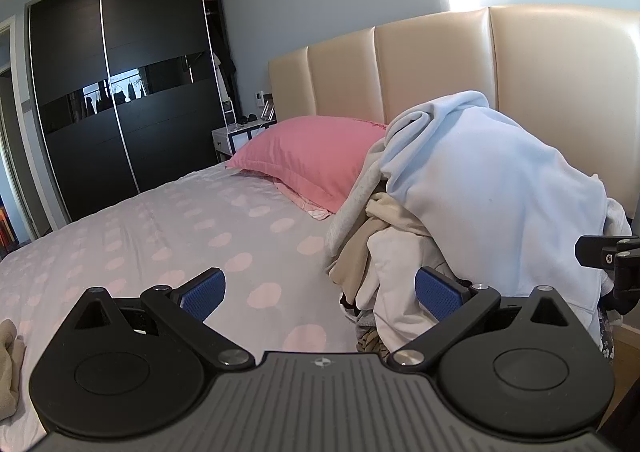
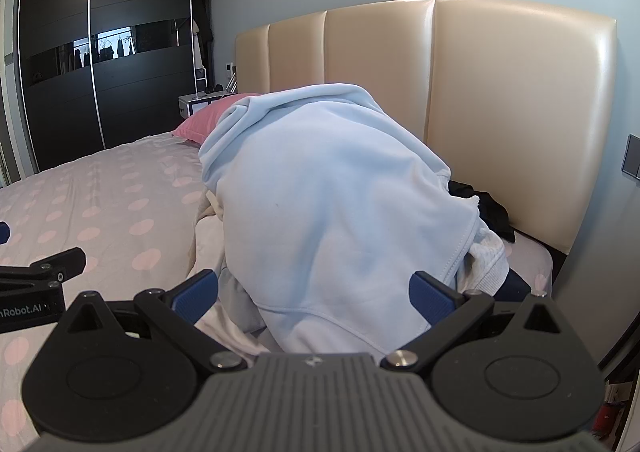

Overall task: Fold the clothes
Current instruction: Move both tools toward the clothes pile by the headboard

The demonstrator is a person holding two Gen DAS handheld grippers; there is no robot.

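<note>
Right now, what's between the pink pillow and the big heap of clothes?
Nothing: in the left wrist view, the pink pillow runs right up to the grey-and-cream heap of clothes under the light blue sweatshirt.

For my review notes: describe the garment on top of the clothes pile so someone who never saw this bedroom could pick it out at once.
Start at the cream padded headboard; a heap of laundry sits on the polka-dot bed in front of it, beside the pink pillow. Draped over the heap is the pale blue sweatshirt. It is the largest piece, and the only blue one above beige, white and grey clothes.
</note>
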